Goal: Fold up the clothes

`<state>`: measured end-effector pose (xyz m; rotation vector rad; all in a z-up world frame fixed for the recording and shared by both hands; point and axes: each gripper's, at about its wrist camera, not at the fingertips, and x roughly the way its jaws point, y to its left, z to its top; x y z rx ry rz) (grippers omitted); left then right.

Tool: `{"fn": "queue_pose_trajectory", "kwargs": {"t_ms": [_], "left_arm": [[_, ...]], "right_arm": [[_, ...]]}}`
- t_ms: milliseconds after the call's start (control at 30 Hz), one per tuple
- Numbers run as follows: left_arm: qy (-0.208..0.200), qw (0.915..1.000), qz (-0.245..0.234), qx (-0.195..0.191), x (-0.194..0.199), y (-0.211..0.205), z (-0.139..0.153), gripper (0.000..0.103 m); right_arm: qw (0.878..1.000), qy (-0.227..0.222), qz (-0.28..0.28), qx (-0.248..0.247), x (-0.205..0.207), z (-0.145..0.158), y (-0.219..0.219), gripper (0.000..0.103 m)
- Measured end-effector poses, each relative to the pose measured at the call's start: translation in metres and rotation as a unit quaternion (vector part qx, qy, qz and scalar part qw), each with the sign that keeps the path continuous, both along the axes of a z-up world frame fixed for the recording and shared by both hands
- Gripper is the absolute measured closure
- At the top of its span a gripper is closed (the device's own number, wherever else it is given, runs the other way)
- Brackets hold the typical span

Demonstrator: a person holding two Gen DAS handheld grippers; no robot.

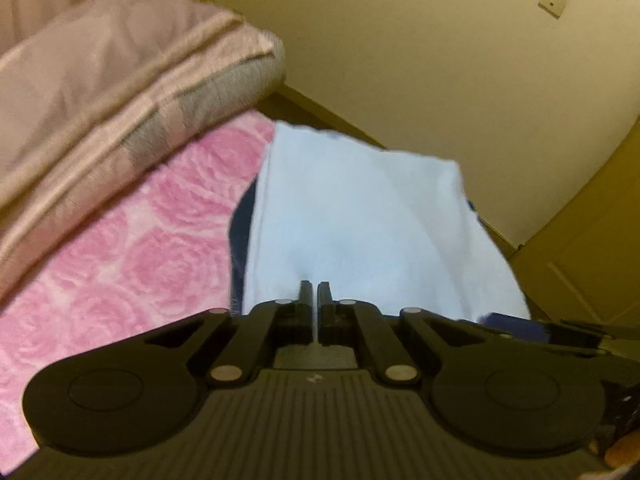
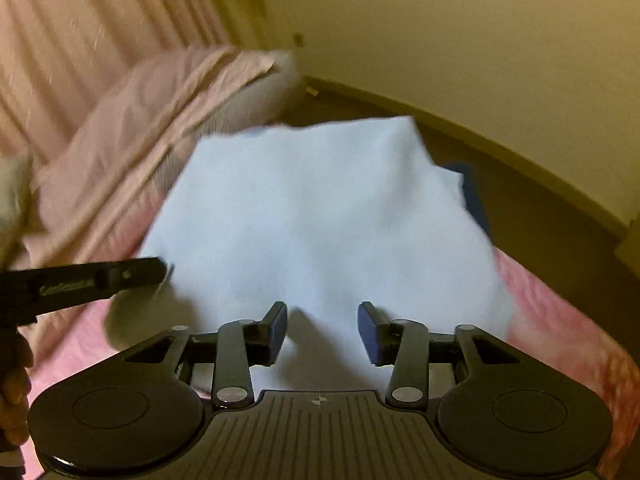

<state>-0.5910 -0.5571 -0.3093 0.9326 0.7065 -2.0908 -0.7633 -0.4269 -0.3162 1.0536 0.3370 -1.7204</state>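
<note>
We see the pale blue shirt (image 2: 320, 216) on the pink bedspread (image 1: 120, 264) at twelve o'clock from both grippers: right gripper (image 2: 322, 322) spread and empty, left gripper (image 1: 314, 294) pressed together.

One pale blue garment (image 2: 320, 216) at centre, one pink rose-patterned blanket (image 1: 120, 264) at 8 o'clock, one folded pink quilt (image 1: 120, 80) at 10 o'clock, two grippers, left gripper (image 1: 315, 292), right gripper (image 2: 322, 320), one wall switch (image 1: 552, 1) at 2 o'clock
</note>
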Motion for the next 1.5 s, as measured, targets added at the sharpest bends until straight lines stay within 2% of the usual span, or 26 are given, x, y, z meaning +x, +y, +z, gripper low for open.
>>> {"fn": "queue_pose_trajectory", "kwargs": {"t_ms": [33, 67, 133, 233, 267, 400, 433, 533, 600, 767, 967, 1200, 1300, 1333, 1367, 1500], "left_arm": [[-0.007, 0.9999, 0.007, -0.003, 0.007, 0.007, 0.006, 0.099], [-0.011, 0.9998, 0.014, -0.003, 0.015, 0.015, 0.013, 0.099], [-0.016, 0.9995, 0.027, -0.001, 0.033, 0.034, 0.025, 0.097], [-0.029, 0.9988, 0.04, 0.003, 0.057, 0.067, 0.043, 0.084], [-0.029, 0.9987, 0.042, 0.002, 0.065, 0.08, 0.05, 0.083], [-0.029, 0.9989, 0.036, -0.004, 0.089, 0.129, 0.076, 0.08], [-0.027, 0.9991, 0.031, -0.008, 0.095, 0.142, 0.083, 0.076], [-0.022, 0.9993, 0.02, -0.022, 0.11, 0.176, 0.104, 0.075], [-0.015, 0.9994, 0.016, -0.028, 0.119, 0.196, 0.119, 0.074], [-0.018, 0.9985, 0.004, -0.051, 0.138, 0.243, 0.148, 0.062], [-0.027, 0.9984, 0.003, -0.049, 0.163, 0.281, 0.161, 0.055], [-0.039, 0.9966, -0.01, -0.072, 0.191, 0.324, 0.165, 0.055], [-0.046, 0.995, -0.02, -0.086, 0.198, 0.341, 0.166, 0.047], [-0.044, 0.9948, -0.022, -0.089, 0.2, 0.346, 0.167, 0.041], [-0.038, 0.9953, -0.022, -0.087, 0.202, 0.349, 0.168, 0.039], [-0.021, 0.9967, -0.018, -0.076, 0.208, 0.355, 0.173, 0.039]], "right_arm": [[1.0, 0.004, -0.003, -0.003, 0.004, 0.006, 0.013, 0.024], [1.0, 0.01, -0.003, -0.005, 0.009, 0.012, 0.026, 0.023], [1.0, 0.016, 0.004, -0.001, 0.023, 0.023, 0.051, 0.023], [1.0, 0.013, -0.002, 0.01, 0.043, 0.036, 0.092, 0.023], [1.0, 0.011, -0.005, 0.014, 0.048, 0.04, 0.105, 0.023], [1.0, 0.002, -0.023, 0.015, 0.07, 0.06, 0.149, 0.022], [1.0, 0.005, -0.027, 0.014, 0.076, 0.066, 0.159, 0.022], [0.999, 0.01, -0.036, 0.006, 0.096, 0.087, 0.187, 0.01], [0.999, 0.02, -0.036, -0.005, 0.11, 0.1, 0.205, 0.008], [0.998, 0.03, -0.045, -0.012, 0.138, 0.123, 0.239, 0.003], [0.997, 0.054, -0.045, 0.012, 0.176, 0.133, 0.273, 0.001], [0.997, 0.051, -0.062, 0.005, 0.207, 0.139, 0.308, 0.001], [0.996, 0.055, -0.071, 0.004, 0.216, 0.143, 0.319, 0.001], [0.996, 0.058, -0.074, 0.004, 0.218, 0.144, 0.323, 0.001], [0.995, 0.062, -0.077, 0.003, 0.22, 0.145, 0.325, 0.001], [0.994, 0.064, -0.09, -0.005, 0.221, 0.149, 0.333, 0.001]]}}
